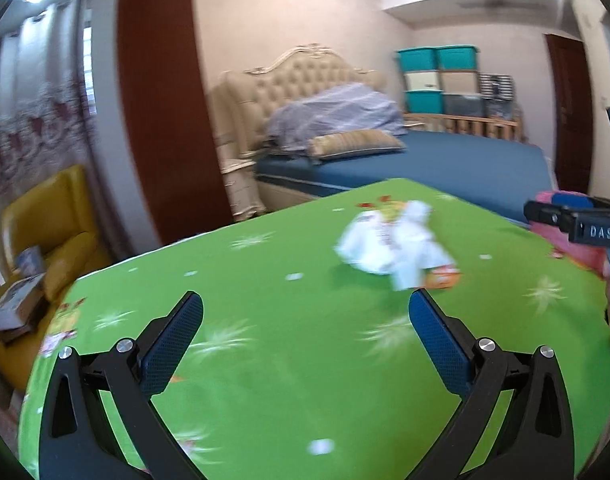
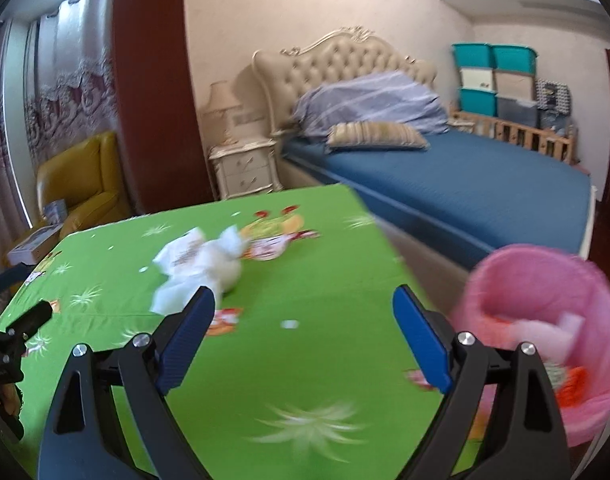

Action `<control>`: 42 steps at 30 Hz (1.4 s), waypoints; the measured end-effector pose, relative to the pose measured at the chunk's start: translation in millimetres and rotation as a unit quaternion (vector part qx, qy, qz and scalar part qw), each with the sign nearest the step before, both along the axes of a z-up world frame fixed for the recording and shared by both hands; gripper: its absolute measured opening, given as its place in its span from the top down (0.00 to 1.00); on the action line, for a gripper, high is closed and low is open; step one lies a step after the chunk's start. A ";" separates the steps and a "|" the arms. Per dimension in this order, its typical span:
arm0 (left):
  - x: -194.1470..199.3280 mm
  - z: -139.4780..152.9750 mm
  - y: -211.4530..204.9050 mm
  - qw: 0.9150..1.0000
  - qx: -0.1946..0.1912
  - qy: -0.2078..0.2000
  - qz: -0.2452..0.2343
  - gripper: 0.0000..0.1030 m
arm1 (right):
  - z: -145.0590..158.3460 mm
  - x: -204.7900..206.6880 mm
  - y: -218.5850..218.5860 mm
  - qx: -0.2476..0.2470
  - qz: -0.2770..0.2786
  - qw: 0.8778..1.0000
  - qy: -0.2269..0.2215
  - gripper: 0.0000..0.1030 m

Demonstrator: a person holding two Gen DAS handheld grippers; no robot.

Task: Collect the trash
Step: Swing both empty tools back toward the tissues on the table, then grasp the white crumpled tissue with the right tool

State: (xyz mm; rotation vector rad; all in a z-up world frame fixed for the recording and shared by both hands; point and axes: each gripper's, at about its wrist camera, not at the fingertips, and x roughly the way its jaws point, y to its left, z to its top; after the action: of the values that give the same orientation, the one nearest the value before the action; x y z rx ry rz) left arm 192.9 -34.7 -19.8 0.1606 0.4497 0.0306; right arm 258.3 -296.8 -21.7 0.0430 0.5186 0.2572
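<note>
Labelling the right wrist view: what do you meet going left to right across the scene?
Yellow armchair → white nightstand → striped pillow on the blue bed → teal storage boxes; nearer, on the green tablecloth: crumpled white trash → pink bin.

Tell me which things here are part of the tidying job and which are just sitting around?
Part of the job:
- crumpled white paper on the green table
- pink bin, some trash already inside
- both open grippers

Just lying about:
- bed
- yellow armchair
- nightstand
- storage boxes
</note>
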 end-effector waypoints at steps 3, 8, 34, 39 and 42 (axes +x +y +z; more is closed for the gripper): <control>-2.0 -3.2 21.6 0.999 -0.011 0.003 0.030 0.06 | -8.2 11.8 36.4 -0.009 0.007 1.000 0.012 0.15; -5.2 -14.6 42.2 0.998 -0.022 0.009 0.054 0.06 | -15.4 35.3 81.2 -0.036 0.000 0.999 0.024 0.15; -10.7 -17.9 33.3 0.999 -0.011 -0.004 0.039 0.06 | -33.4 45.0 87.5 -0.070 -0.014 0.992 0.099 0.65; -7.9 -20.5 29.2 0.999 0.000 0.003 0.038 0.06 | -29.5 13.9 58.0 -0.100 -0.022 0.992 0.074 0.65; -5.3 -21.7 28.2 0.999 0.005 0.009 0.040 0.06 | -26.9 4.0 36.9 -0.104 -0.040 0.992 0.061 0.65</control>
State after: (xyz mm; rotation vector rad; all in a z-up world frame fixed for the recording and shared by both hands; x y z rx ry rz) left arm 187.6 -6.5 -41.5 0.1520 0.4741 0.1091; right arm 262.2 -260.0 -48.6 -0.1234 0.6624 0.1208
